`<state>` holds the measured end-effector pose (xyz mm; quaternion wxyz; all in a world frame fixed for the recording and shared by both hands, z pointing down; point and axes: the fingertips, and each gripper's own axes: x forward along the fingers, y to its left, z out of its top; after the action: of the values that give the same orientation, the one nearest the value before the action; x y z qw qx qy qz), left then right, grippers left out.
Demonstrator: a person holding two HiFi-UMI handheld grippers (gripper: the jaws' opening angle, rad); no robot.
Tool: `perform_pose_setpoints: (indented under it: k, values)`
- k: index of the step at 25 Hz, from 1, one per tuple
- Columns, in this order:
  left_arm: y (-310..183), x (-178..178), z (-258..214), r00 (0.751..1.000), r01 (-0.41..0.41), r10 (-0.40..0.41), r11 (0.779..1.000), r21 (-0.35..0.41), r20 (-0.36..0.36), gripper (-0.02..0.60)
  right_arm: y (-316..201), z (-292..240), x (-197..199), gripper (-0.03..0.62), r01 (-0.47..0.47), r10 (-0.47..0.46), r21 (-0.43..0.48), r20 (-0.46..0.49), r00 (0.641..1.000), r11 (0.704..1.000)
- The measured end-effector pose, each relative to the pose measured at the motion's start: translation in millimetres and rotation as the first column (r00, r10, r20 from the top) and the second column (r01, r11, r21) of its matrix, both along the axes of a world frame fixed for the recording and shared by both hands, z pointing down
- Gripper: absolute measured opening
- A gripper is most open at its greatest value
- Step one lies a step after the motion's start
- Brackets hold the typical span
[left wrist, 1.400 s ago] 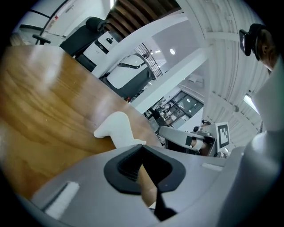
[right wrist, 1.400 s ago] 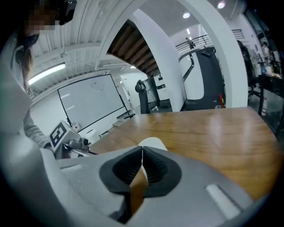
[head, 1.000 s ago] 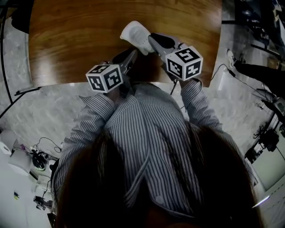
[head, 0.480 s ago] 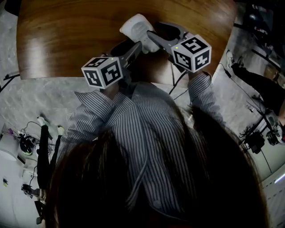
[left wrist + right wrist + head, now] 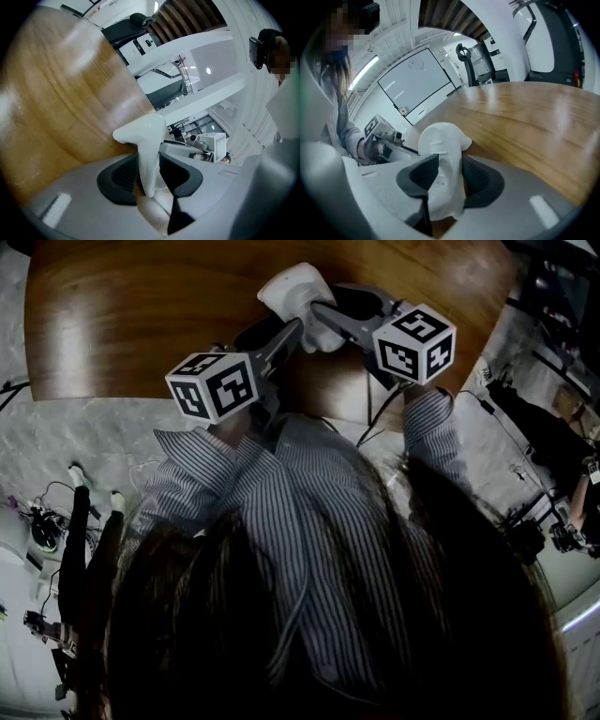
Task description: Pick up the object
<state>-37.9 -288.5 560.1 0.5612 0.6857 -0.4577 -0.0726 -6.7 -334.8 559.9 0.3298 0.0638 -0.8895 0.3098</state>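
— Where do we find the white moulded plastic object (image 5: 292,289)?
— Over the brown wooden table (image 5: 141,324), between both grippers. We note the left gripper (image 5: 149,165) closing, its dark pads (image 5: 123,176) against the narrow stem.
— And the right gripper (image 5: 450,172)?
— Closing likewise, pressed on the broad rounded body. Whether the object touches the table, we cannot tell.
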Motion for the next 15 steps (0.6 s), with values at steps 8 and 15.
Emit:
perform_pose_setpoints:
  k: [8, 15]
  values:
    - [-35.4, 14.6, 20.7, 0.999, -0.04, 0.04, 0.999, -0.027, -0.008, 0.112, -32.6, 18.8, 21.0, 0.144, -0.031, 0.03, -0.035, -0.034, 0.999, 0.999]
    - [-23.3, 1.9, -27.0, 0.994, -0.085, 0.079, 0.994, 0.066, 0.081, 0.11, -15.9, -30.7, 13.5, 0.14, -0.103, 0.102, 0.06, 0.026, 0.994, 0.993]
